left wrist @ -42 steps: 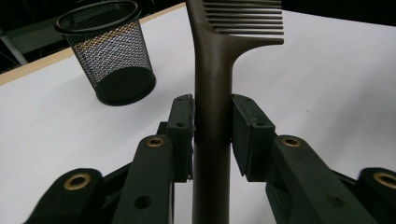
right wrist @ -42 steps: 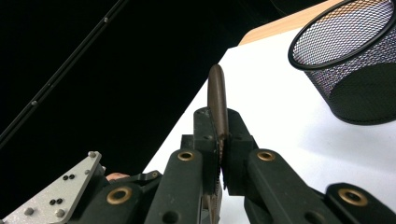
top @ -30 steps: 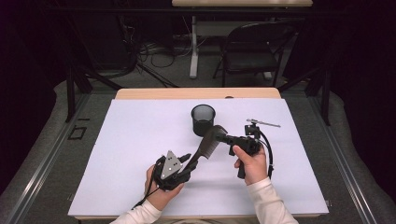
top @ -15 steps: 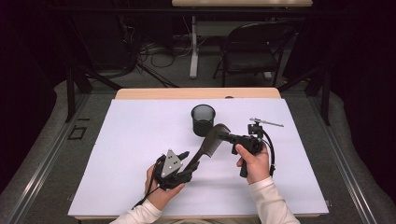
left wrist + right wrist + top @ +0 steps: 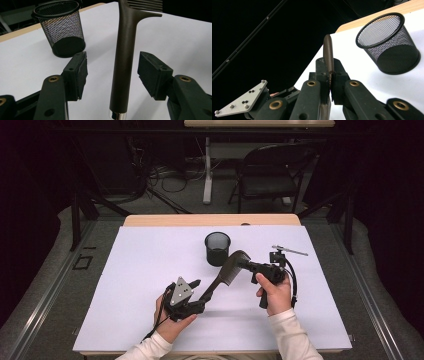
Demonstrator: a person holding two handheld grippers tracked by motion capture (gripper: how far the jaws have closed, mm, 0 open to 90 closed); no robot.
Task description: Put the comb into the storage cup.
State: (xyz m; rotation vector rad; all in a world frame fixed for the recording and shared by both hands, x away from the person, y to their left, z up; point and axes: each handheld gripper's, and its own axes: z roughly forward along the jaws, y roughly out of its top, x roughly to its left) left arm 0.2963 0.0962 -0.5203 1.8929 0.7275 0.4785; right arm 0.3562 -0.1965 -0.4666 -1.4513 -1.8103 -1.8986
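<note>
A dark brown comb (image 5: 225,275) with a long handle hangs slanted over the white table (image 5: 130,270). My right gripper (image 5: 245,264) is shut on its toothed head, and the comb's spine (image 5: 328,50) stands up between the pressed jaws (image 5: 329,75). My left gripper (image 5: 199,295) is open around the handle's lower end. Its jaws have just been opening. The handle (image 5: 123,62) stands between the pads (image 5: 78,72) with a gap on both sides. A black mesh cup (image 5: 217,248) stands upright just beyond the comb.
The mesh cup (image 5: 62,30) is close ahead of the left jaws, and it sits to the right (image 5: 387,42) in the right gripper view. The table's wooden far edge (image 5: 210,220) lies beyond the cup. A black chair (image 5: 270,175) and cables are on the floor behind.
The left gripper's jaws have spread away from the comb's handle. The comb stays slanted in the right gripper, and both hands keep their places.
</note>
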